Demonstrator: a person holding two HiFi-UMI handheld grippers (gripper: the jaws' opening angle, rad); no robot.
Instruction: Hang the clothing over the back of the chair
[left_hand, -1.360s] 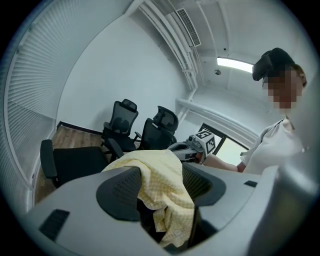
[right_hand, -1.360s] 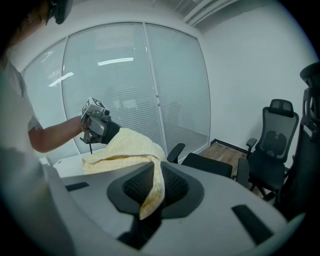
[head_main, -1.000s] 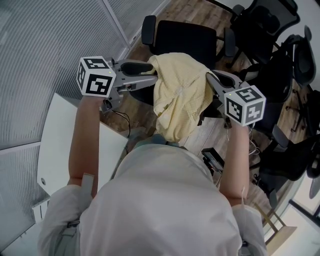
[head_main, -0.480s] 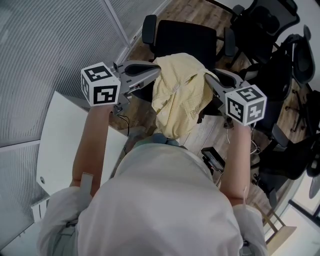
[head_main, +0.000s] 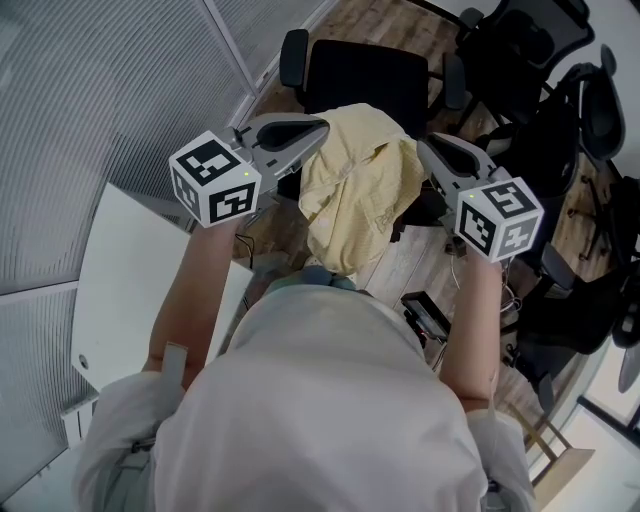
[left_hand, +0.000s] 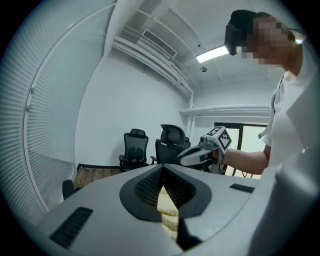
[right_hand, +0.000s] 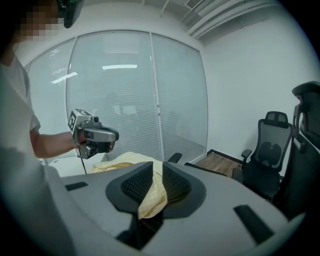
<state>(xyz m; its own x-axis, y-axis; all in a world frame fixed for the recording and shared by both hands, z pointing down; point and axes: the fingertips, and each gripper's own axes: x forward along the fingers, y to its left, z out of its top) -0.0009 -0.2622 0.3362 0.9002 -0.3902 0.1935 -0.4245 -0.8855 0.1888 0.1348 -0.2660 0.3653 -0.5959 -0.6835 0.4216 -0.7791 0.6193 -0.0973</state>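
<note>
Head view: a person is holding a pale yellow garment up between the left claw and the right claw, on the near side of a black office chair. Left gripper view: the left claw is clamping shut on a garment fold. Right gripper view: the right claw is closing, its pads pressing another fold.

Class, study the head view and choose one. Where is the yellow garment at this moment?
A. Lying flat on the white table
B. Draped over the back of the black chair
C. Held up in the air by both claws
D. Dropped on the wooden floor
C: the yellow garment hangs between the left claw and the right claw. Each has fabric between its jaws, and the right one's are closing on it. The black chair stands beyond.
</note>
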